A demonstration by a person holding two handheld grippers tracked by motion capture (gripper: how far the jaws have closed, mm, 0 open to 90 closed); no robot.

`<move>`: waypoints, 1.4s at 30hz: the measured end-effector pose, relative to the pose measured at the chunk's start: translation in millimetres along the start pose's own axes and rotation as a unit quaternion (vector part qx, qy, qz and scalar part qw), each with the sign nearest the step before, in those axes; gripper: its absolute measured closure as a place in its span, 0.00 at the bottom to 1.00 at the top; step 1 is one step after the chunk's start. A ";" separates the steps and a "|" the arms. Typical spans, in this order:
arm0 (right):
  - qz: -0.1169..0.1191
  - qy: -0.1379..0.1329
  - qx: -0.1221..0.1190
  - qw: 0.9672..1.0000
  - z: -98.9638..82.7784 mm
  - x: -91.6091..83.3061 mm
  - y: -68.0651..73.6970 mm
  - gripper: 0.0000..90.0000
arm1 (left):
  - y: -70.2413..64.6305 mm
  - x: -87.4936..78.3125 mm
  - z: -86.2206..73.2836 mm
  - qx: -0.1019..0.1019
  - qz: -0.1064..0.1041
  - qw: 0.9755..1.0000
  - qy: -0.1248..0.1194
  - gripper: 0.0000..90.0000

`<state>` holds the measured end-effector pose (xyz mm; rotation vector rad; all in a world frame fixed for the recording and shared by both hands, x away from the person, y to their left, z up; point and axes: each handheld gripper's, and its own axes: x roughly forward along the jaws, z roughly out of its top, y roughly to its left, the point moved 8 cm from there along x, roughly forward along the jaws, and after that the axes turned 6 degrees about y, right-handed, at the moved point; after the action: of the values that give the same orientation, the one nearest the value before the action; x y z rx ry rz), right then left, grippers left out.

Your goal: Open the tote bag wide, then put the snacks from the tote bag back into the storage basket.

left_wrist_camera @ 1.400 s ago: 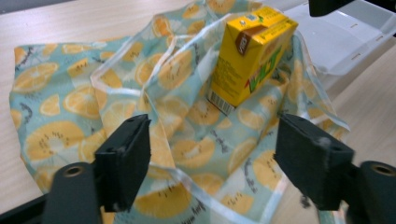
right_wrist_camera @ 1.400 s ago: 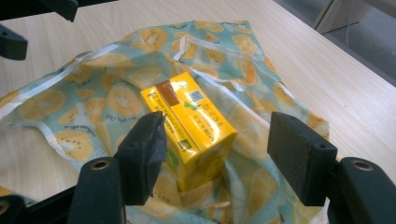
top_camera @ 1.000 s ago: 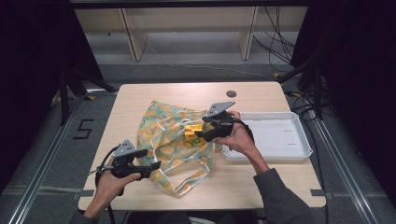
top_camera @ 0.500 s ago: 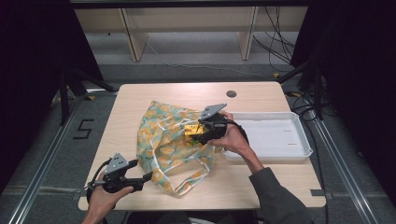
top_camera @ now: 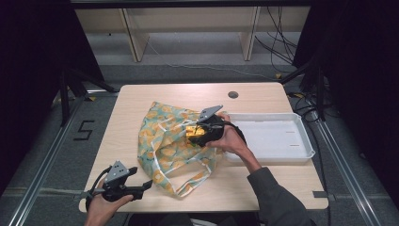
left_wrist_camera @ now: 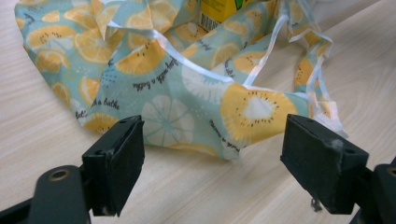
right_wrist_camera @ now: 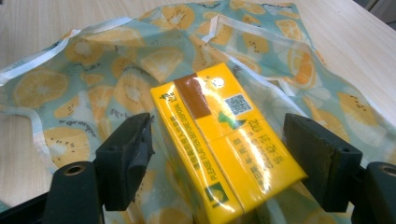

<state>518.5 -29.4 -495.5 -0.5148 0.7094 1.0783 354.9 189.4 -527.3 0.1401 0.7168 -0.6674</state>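
Observation:
A fruit-print cloth bag [top_camera: 162, 150] lies crumpled in the middle of the wooden table [top_camera: 141, 101]. A yellow juice carton [top_camera: 194, 133] rests on it. My right gripper [top_camera: 201, 136] is over the carton. In the right gripper view the carton [right_wrist_camera: 224, 140] lies between the pads, which stand wide and do not press on it; these jaws have just been opening. The bag [right_wrist_camera: 93, 88] spreads beneath. My left gripper [top_camera: 147, 185] is open at the table's front left corner. In the left gripper view it [left_wrist_camera: 210, 158] faces the bag's hem [left_wrist_camera: 187, 98], with the carton [left_wrist_camera: 219, 9] beyond.
A white tray [top_camera: 306, 141] stands right of the bag, just behind the right hand. The bag's handles [top_camera: 188, 181] trail toward the front edge. A round hole [top_camera: 233, 94] sits near the table's far edge. Bare wood lies left of the bag.
The left hand pulled back from the bag's front edge to the table's front left corner. The right gripper sank slightly with the carton onto the bag.

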 end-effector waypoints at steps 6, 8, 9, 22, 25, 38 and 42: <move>-0.002 0.011 -0.010 1.000 -1.2 7.8 1.1 0.31 | 3.7 0.1 -4.9 -0.003 0.006 1.000 0.006 0.23; -0.003 0.012 -0.013 1.000 -1.8 9.1 0.6 0.33 | 3.9 0.8 -5.6 -0.001 0.005 1.000 0.007 0.23; 0.001 0.012 -0.012 1.000 -2.1 10.3 0.4 0.33 | 6.8 -0.7 -9.1 0.018 0.006 0.999 0.026 0.23; 0.014 0.012 -0.045 0.999 -2.8 13.0 -0.5 0.45 | 5.4 2.4 -9.1 0.008 0.003 1.000 0.020 0.23; 0.014 0.018 -0.044 0.999 -3.1 12.3 0.0 0.48 | 3.8 1.5 -10.6 0.014 0.002 1.000 0.023 0.23; 0.029 0.006 -0.059 0.998 -0.9 11.0 1.2 0.56 | 3.7 2.9 -11.6 0.008 0.008 1.000 0.021 0.22; 0.031 0.009 -0.056 0.998 1.3 11.2 4.4 0.57 | 5.9 2.2 -14.4 0.017 0.008 0.999 0.032 0.22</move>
<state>518.2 -20.0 -503.0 -0.6033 0.6866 1.1770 351.7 197.8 -540.2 0.1995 0.7642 -0.6632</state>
